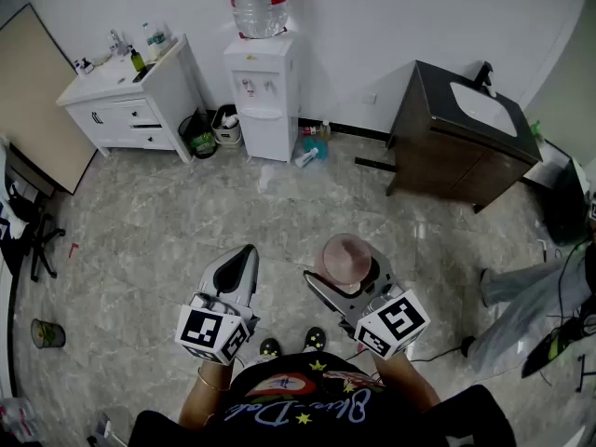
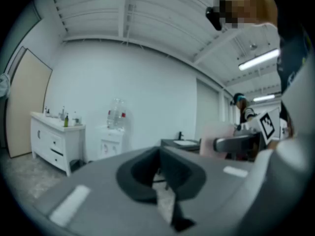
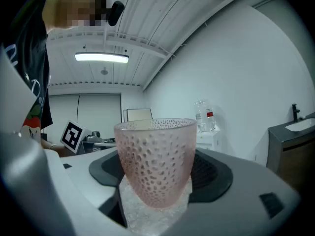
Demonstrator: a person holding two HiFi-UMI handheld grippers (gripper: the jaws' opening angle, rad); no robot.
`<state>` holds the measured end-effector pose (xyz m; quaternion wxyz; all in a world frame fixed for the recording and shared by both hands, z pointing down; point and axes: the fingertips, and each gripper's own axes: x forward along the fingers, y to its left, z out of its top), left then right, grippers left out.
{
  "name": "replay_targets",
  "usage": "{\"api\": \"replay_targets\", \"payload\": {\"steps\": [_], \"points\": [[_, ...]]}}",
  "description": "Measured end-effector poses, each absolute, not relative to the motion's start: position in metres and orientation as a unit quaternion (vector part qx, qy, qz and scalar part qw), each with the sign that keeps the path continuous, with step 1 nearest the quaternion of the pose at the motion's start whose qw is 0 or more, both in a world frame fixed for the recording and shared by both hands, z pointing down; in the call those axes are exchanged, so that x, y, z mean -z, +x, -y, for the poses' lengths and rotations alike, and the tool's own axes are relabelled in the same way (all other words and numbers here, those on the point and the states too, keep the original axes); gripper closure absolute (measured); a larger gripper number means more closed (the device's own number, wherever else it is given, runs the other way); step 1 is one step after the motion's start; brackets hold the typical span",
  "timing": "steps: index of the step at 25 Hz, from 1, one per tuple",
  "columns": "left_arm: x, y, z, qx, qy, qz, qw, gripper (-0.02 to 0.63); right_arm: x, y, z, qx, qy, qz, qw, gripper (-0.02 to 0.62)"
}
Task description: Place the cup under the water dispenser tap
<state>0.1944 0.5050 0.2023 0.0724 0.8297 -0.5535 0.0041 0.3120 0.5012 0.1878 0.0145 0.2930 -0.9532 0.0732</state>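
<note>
A pink dimpled glass cup (image 1: 346, 257) stands upright between the jaws of my right gripper (image 1: 346, 274), which is shut on it and held level, low in the head view. In the right gripper view the cup (image 3: 156, 161) fills the middle, with a pad pressing on each side. My left gripper (image 1: 244, 257) hangs beside it, shut and holding nothing; its pads (image 2: 160, 173) meet. The white water dispenser (image 1: 264, 91), with a bottle on top and its taps (image 1: 257, 86) on the front, stands far off against the back wall, also seen as a small dispenser (image 3: 205, 132) behind the cup.
A white cabinet (image 1: 130, 101) with bottles stands left of the dispenser, with bins (image 1: 200, 136) between them. A dark sink cabinet (image 1: 461, 138) is at the right. Small items (image 1: 312, 147) lie by the dispenser's foot. Another person (image 1: 531, 296) stands at the right edge. Marbled floor lies between.
</note>
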Motion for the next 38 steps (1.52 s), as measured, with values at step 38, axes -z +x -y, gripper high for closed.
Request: {"api": "replay_targets", "payload": {"steps": [38], "points": [[-0.270,-0.143,-0.056,-0.003,0.852,0.518,0.077,0.607,-0.283,-0.023,-0.027,-0.106,0.373,0.920,0.058,0.213]]}}
